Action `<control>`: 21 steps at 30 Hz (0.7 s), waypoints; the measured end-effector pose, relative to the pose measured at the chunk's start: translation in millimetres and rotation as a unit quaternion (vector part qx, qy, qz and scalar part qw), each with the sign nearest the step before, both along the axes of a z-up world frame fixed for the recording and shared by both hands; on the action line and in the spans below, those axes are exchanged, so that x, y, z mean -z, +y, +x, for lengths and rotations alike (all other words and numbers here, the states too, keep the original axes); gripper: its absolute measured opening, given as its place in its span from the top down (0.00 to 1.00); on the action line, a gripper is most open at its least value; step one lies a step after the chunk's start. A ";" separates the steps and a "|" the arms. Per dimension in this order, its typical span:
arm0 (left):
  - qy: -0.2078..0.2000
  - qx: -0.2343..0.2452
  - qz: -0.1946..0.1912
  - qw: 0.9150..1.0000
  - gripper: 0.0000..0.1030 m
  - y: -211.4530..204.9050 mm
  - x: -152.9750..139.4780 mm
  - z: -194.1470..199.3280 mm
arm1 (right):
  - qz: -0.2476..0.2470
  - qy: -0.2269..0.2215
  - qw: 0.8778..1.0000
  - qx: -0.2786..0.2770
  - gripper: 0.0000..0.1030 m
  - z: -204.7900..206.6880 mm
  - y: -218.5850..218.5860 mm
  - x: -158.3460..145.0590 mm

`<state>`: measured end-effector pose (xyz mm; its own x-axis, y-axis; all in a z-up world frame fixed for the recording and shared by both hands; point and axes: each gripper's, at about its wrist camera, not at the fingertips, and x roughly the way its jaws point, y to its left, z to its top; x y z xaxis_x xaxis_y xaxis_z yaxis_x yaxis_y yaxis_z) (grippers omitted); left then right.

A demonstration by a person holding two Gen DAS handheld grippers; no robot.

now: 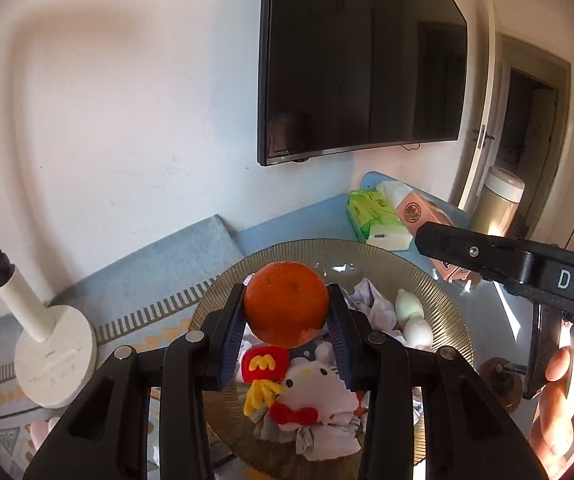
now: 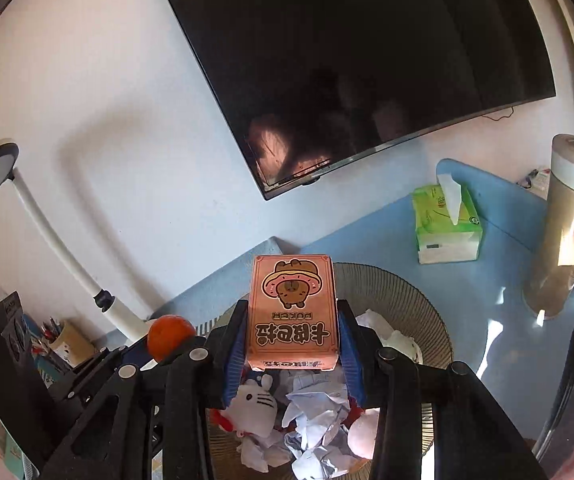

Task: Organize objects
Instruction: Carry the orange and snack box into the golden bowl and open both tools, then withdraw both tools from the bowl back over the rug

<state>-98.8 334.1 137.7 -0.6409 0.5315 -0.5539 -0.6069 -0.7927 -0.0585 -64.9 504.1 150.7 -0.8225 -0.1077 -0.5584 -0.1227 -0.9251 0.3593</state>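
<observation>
My left gripper (image 1: 286, 314) is shut on an orange (image 1: 286, 304) and holds it above a ribbed glass bowl (image 1: 439, 292). The bowl holds a Hello Kitty plush (image 1: 315, 396), a red fries toy (image 1: 263, 364), crumpled paper (image 1: 371, 304) and two pale eggs (image 1: 409, 306). My right gripper (image 2: 292, 332) is shut on a pink card box (image 2: 292, 312) printed with a bear, held over the same bowl (image 2: 419, 304). The orange (image 2: 169, 336) and the left gripper show at the left of the right wrist view. The right gripper's arm (image 1: 527, 268) crosses the left wrist view's right side.
The bowl stands on a blue table (image 2: 487, 320). A green tissue pack (image 2: 445, 224) and a tall beige bottle (image 2: 571, 224) stand at the back right. A white desk lamp (image 1: 53, 356) stands left. A black TV (image 1: 359, 56) hangs on the wall. A pen holder (image 2: 63, 336) stands far left.
</observation>
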 end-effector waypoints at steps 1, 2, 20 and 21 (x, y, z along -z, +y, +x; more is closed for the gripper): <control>-0.002 0.005 0.006 1.000 0.57 2.8 2.3 -3.8 | -0.005 -0.011 1.000 -0.002 0.51 -6.4 2.2 4.4; -0.003 0.001 0.008 1.000 0.47 3.9 4.0 -6.9 | -0.013 -0.016 1.000 -0.002 0.44 -9.4 5.3 8.4; -0.044 -0.206 0.048 0.976 0.11 -206.4 32.7 91.4 | 0.095 0.011 0.962 -0.256 0.31 101.6 -183.4 54.5; -0.054 -0.228 0.052 0.971 0.07 -222.1 41.2 96.1 | 0.104 0.003 0.959 -0.265 0.31 101.5 -194.7 67.6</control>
<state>-2.8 112.0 96.4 -0.7637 0.2630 -0.5896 -0.1810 -0.9639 -0.1955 36.5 309.5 83.1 -0.6859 -0.3979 -0.6093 0.3862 -0.9087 0.1587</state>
